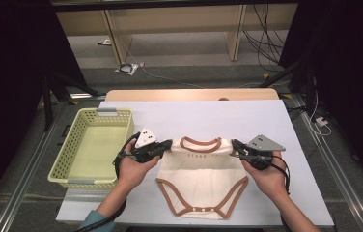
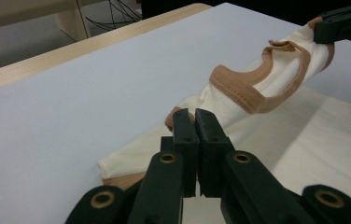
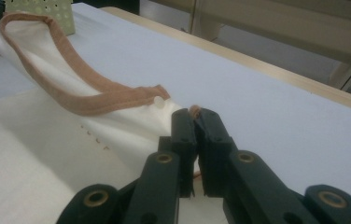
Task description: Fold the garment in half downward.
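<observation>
Bodysuit (image 1: 201, 176) of cream cloth with brown trim is lying flat on the white table (image 1: 266, 121), stretched between the two claws at its shoulders. Left gripper (image 1: 168, 143) is clamping the garment's shoulder on its own side, jaws pressed tight together on the cloth; in the left gripper view (image 2: 195, 120) the fabric is running away from the jaw tips toward the brown neckline (image 2: 253, 88), and the other claw is showing at the far end. Right gripper (image 1: 235, 145) is pinching the opposite shoulder the same way, jaws narrow on a fold of cloth and trim (image 3: 194, 117). From each claw the bodysuit's lower part is spreading back toward the person, with the snap end nearest the table's near edge. Beyond the left claw's outer side, a pale green basket (image 1: 68, 154) is standing well apart from the garment.
</observation>
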Tool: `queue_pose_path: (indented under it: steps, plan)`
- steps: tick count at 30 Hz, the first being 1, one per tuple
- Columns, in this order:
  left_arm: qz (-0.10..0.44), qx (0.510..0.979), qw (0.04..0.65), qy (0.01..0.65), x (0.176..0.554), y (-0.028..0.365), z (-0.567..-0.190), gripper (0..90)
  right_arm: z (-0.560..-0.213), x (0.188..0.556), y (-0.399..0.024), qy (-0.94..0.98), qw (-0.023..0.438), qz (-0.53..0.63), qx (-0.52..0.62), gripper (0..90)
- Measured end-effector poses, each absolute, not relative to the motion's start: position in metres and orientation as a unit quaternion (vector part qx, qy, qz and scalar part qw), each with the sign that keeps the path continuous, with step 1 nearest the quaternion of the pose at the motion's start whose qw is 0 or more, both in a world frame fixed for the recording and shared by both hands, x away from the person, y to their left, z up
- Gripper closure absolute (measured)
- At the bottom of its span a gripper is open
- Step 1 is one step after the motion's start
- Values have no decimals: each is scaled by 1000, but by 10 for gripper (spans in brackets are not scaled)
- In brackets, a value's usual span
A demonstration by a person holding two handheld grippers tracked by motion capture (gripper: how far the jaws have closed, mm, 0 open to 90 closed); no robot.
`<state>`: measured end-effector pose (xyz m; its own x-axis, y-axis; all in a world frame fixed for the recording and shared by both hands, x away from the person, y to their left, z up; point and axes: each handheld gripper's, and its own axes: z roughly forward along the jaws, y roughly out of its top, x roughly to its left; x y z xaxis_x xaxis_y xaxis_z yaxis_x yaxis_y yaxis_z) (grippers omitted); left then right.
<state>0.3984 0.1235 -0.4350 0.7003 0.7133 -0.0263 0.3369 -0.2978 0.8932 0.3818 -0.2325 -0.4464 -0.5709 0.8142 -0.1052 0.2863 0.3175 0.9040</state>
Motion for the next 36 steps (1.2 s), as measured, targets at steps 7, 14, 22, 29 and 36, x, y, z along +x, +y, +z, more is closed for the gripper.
queue_pose_path:
  steps: [7,14,22,29,36]
  plan:
    - [193,782,489,334,396,123,-434,876,-447,380,-232,761,287,456,362,861]
    - [194,784,488,332,393,124,-434,876,-446,377,-231,761,286,458,360,861]
    - [193,785,488,328,391,124,-433,876,-446,376,-232,762,285,457,359,860]
    - [194,786,487,326,389,124,-432,876,-446,373,-232,762,283,458,359,861]
    - [193,787,487,326,387,125,-432,876,-446,370,-232,763,281,459,357,861]
